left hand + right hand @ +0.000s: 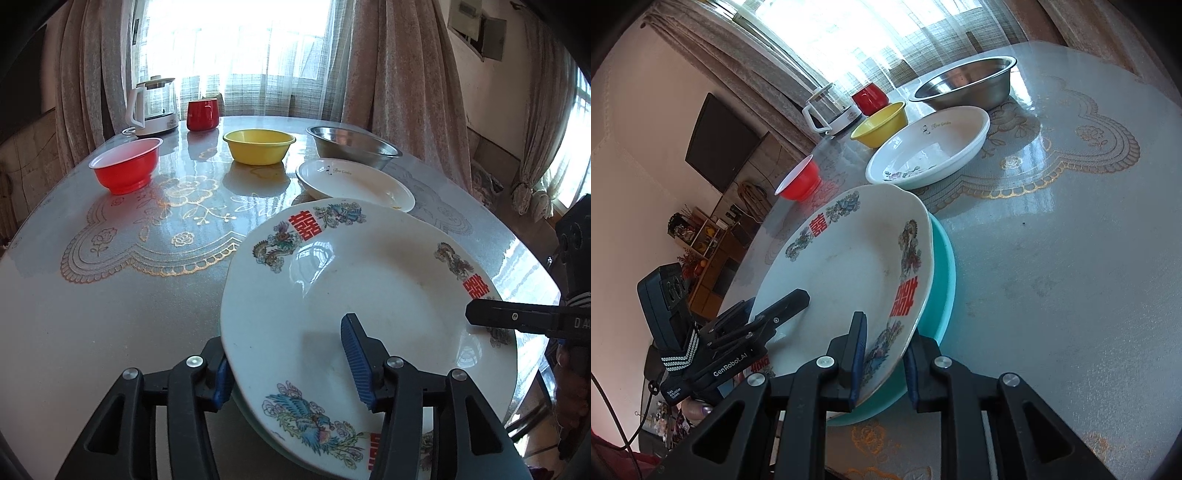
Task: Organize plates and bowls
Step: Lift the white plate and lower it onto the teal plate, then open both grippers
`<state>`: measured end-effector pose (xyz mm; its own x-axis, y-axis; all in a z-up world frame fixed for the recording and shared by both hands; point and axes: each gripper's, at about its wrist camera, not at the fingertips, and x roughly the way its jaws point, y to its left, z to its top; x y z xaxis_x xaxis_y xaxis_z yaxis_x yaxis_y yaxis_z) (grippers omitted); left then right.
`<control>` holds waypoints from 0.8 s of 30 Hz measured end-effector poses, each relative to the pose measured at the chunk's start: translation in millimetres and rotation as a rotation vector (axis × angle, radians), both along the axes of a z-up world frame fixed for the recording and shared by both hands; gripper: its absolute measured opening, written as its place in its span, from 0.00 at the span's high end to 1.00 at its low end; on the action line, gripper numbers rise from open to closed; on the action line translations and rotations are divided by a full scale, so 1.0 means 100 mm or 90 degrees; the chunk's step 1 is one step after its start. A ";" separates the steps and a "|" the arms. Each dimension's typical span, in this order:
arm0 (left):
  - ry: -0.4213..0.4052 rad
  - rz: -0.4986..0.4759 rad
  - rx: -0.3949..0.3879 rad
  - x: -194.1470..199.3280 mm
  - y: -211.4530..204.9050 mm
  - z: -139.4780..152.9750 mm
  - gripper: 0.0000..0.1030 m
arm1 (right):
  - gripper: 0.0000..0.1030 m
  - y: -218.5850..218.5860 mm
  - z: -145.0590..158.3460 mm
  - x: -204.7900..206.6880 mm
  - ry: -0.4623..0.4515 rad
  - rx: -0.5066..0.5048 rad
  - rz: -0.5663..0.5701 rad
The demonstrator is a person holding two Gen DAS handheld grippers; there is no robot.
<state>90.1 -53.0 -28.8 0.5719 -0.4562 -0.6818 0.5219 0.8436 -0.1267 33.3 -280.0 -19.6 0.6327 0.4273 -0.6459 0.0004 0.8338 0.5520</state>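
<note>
I have the decorated plate (369,314) lying on the teal plate (942,266) at the near edge of the tabletop (110,295), its rim straight ahead of both tools. My left hand-held gripper (291,373) straddles the near rim with its jaws standing apart, pads off the china. My right hand-held gripper (882,365) is narrow, clamped on the opposite rim of the decorated plate, angled down. The white dish (354,182) sits just beyond, farther along the same line, so I judge the right hand carries any lift.
</note>
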 end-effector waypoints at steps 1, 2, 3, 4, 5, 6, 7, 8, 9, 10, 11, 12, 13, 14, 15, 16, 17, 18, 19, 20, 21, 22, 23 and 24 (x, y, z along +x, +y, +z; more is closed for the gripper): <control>-0.002 -0.002 -0.002 -0.01 0.00 0.01 0.44 | 0.81 0.01 0.01 -0.01 -0.002 -0.007 0.000; -0.004 -0.004 -0.005 -0.02 0.01 0.01 0.42 | 0.81 0.01 0.02 -0.01 -0.003 -0.013 0.000; -0.008 -0.004 -0.009 -0.03 0.03 0.02 0.42 | 0.81 0.01 0.02 -0.02 -0.005 -0.017 0.000; -0.013 -0.002 -0.015 -0.04 0.05 0.03 0.42 | 0.81 0.01 0.02 -0.03 -0.006 -0.016 0.000; -0.019 0.001 -0.024 -0.06 0.09 0.04 0.42 | 0.81 0.00 0.02 -0.03 -0.008 -0.013 -0.001; -0.024 0.005 -0.034 -0.08 0.13 0.06 0.42 | 0.81 -0.01 0.02 -0.04 -0.010 -0.011 -0.001; -0.031 0.017 -0.039 -0.10 0.17 0.06 0.42 | 0.81 -0.01 0.02 -0.04 -0.011 -0.014 -0.001; -0.035 0.026 -0.036 -0.11 0.19 0.06 0.44 | 0.81 -0.01 0.02 -0.03 -0.013 -0.018 0.000; -0.036 0.028 -0.031 -0.12 0.21 0.05 0.45 | 0.81 -0.01 0.01 -0.04 -0.014 -0.019 0.001; -0.034 0.028 -0.027 -0.14 0.23 0.03 0.46 | 0.81 0.00 0.01 -0.03 -0.014 -0.021 0.002; -0.031 0.029 -0.024 -0.15 0.25 0.01 0.48 | 0.81 0.01 0.02 -0.03 -0.014 -0.024 0.004; -0.032 0.028 -0.035 -0.16 0.29 0.01 0.48 | 0.81 0.02 0.02 -0.03 -0.015 -0.028 0.005; -0.031 0.030 -0.041 -0.18 0.32 0.02 0.48 | 0.81 0.03 0.02 -0.02 -0.014 -0.031 0.005; -0.027 0.030 -0.047 -0.19 0.35 0.03 0.48 | 0.81 0.04 0.02 -0.02 -0.012 -0.035 0.005; -0.025 0.027 -0.051 -0.21 0.37 0.04 0.48 | 0.80 0.05 0.03 -0.01 -0.010 -0.043 0.005; -0.029 0.021 -0.055 -0.23 0.39 0.07 0.48 | 0.79 0.07 0.05 -0.01 -0.011 -0.054 0.008; -0.038 0.020 -0.054 -0.25 0.41 0.10 0.47 | 0.79 0.08 0.06 -0.02 -0.013 -0.066 0.010; -0.049 0.023 -0.046 -0.26 0.41 0.13 0.45 | 0.79 0.09 0.07 -0.02 -0.016 -0.074 0.012; -0.056 0.027 -0.035 -0.26 0.41 0.15 0.45 | 0.78 0.09 0.07 -0.03 -0.017 -0.078 0.013; -0.059 0.031 -0.029 -0.25 0.41 0.17 0.45 | 0.78 0.08 0.07 -0.03 -0.018 -0.078 0.012; -0.057 0.034 -0.032 -0.22 0.42 0.20 0.45 | 0.78 0.07 0.07 -0.03 -0.018 -0.074 0.011; -0.051 0.034 -0.044 -0.20 0.44 0.22 0.45 | 0.78 0.06 0.07 -0.04 -0.017 -0.070 0.010; -0.043 0.036 -0.057 -0.17 0.46 0.25 0.45 | 0.78 0.05 0.08 -0.04 -0.016 -0.068 0.008; -0.033 0.039 -0.069 -0.13 0.47 0.29 0.45 | 0.78 0.03 0.09 -0.03 -0.015 -0.066 0.006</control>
<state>77.4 -5.7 0.0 0.6349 -0.4880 -0.5990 0.4775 0.8573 -0.1923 30.3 -276.7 -10.9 0.6445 0.3659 -0.6713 -0.0206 0.8860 0.4632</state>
